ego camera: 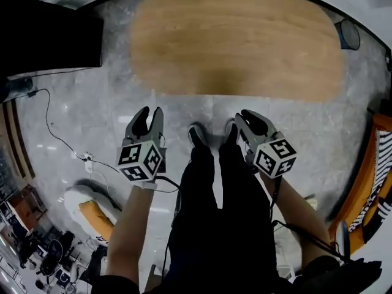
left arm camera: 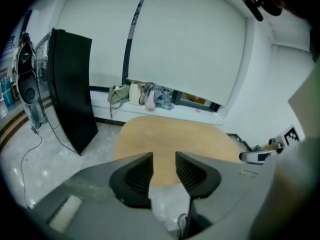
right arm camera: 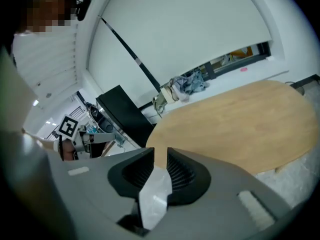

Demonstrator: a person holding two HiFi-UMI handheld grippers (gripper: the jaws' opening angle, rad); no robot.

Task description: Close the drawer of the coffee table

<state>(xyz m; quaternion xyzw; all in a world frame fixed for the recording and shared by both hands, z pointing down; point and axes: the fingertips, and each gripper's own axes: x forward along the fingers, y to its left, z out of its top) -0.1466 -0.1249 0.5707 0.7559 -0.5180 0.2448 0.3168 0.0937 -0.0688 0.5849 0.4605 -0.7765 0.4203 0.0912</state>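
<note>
1. Left gripper (ego camera: 149, 112) hangs in the air in front of the person's legs. Its jaws are a moderate way apart, with nothing between them.
2. The right gripper (ego camera: 245, 120) hangs beside it at about the same height. Its jaws stand at a narrow gap and are likewise empty.
3. The coffee table (ego camera: 233, 41) stands on the marble floor just ahead of the person's shoes. Neither gripper touches it.
4. Its oval wooden top has its long axis running left to right across the head view, with one long side turned toward the person.
5. No view shows the drawer. Nothing juts out from under the near edge of the top, so it is probably pushed in already, though whether it is fully home cannot be told from up here.
6. One risk is a drawer left slightly proud and taken for closed, because the overhanging top hides its front.
7. If another push is needed, a gripper coming down at a slant could strike the edge of the top. A single fingertip could also skid off the drawer front and rack it crooked.
8. The cable (ego camera: 55, 133) on the floor to the left could catch a foot on a sideways step.
</note>
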